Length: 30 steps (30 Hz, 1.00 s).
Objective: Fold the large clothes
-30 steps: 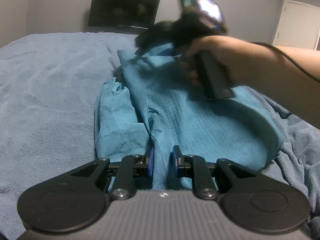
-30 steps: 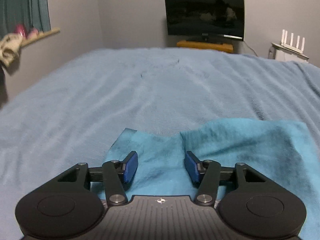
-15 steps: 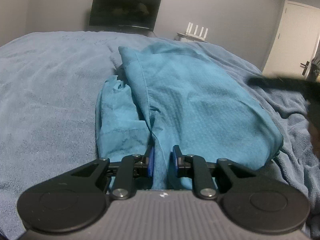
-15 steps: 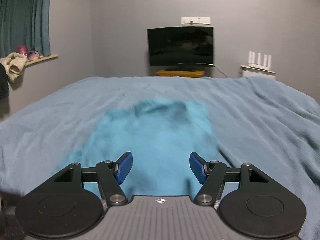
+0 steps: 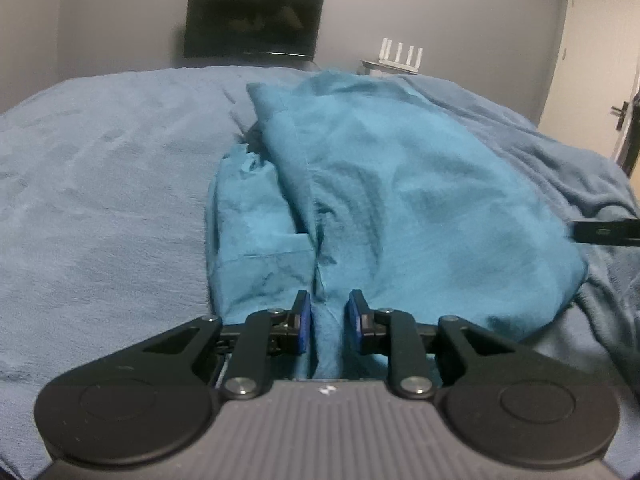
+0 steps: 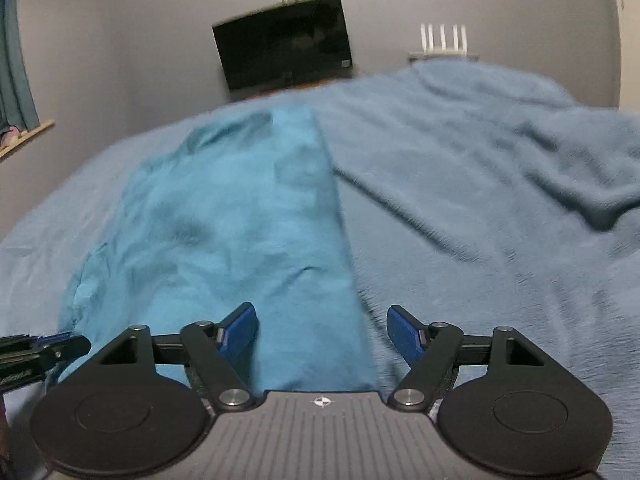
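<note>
A big teal shirt [image 5: 400, 208] lies folded long on a bed covered with a blue blanket [image 5: 100, 200]. It sits in the middle of the bed, with its far end pointing at a dark TV [image 5: 254, 20] on the wall.

The left tool [image 5: 327, 322] is at the near end of the shirt. Its two blue pads are close together, and a fold of the shirt goes between them. It looks like it is pinching the cloth, but a small gap shows.

The right tool [image 6: 322, 332] is wide open and holds nothing. The right edge of the shirt [image 6: 240, 220] lies between its pads, under them.

The right wrist view is blurry. A bit of a black tool [image 5: 604, 232] peeks in at the right edge of the left wrist view, cut off.
</note>
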Motion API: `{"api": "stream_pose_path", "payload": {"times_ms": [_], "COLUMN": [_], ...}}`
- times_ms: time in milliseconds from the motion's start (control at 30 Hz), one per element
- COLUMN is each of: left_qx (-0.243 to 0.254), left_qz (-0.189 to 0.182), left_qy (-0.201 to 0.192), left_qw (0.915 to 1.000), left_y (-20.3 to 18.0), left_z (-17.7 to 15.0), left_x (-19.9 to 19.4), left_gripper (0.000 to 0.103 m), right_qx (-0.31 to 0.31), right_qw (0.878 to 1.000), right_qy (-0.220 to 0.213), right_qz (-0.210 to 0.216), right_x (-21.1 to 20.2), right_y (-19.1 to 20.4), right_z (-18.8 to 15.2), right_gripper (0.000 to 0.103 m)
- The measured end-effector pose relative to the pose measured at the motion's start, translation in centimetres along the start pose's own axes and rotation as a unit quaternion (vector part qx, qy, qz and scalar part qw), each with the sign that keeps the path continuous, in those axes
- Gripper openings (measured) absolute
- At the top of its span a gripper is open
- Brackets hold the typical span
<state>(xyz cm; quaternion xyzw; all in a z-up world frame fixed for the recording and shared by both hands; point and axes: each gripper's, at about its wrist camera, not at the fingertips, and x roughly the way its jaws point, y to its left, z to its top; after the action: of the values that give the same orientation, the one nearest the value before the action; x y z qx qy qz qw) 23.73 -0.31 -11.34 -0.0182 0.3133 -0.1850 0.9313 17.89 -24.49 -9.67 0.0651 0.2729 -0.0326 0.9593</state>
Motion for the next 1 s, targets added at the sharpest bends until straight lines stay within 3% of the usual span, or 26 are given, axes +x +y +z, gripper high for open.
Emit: {"api": "stream_pose_path", "payload": {"times_ms": [67, 233, 300, 367, 500, 733, 867, 1000], "left_qx": [-0.007, -0.009, -0.013, -0.031, -0.100, -0.102, -0.012, 0.042], "left_qz": [0.003, 0.037, 0.055, 0.076, 0.092, 0.106, 0.124, 0.127], "left_qy": [-0.008, -0.041, -0.050, -0.060, -0.082, -0.029, -0.023, 0.000], "left_qw": [0.9999, 0.9984, 0.9971, 0.9948, 0.9874, 0.9886, 0.9919, 0.9910], "left_y": [0.3, 0.3, 0.1, -0.2, -1.2, -5.8, -8.7, -10.0], "left_z": [-0.2, -0.9, -1.3, -1.6, -2.6, -5.8, -6.5, -7.7], "left_x": [-0.1, -2.3, -3.6, -5.4, -9.4, -12.0, -11.0, -8.2], "left_gripper": [0.026, 0.062, 0.068, 0.072, 0.098, 0.100, 0.102, 0.102], "right_qx": [0.005, 0.040, 0.035, 0.022, -0.010, -0.071, -0.101, -0.085], "right_qw": [1.000, 0.999, 0.998, 0.998, 0.998, 0.994, 0.992, 0.995], "right_qy": [0.001, 0.028, 0.040, 0.040, 0.029, 0.031, 0.023, 0.012], "right_qz": [-0.003, 0.019, 0.027, 0.032, 0.053, 0.071, 0.075, 0.056], "right_x": [-1.8, -5.1, -5.3, -5.4, -5.6, -5.2, -5.8, -5.6], "right_y": [-0.9, -2.8, -2.6, -1.9, -0.3, 1.8, 2.8, 2.8], "right_z": [-1.0, -4.7, -5.6, -5.8, -6.6, -7.8, -8.2, -8.4], "right_gripper": [0.076, 0.080, 0.082, 0.083, 0.096, 0.099, 0.103, 0.103]}}
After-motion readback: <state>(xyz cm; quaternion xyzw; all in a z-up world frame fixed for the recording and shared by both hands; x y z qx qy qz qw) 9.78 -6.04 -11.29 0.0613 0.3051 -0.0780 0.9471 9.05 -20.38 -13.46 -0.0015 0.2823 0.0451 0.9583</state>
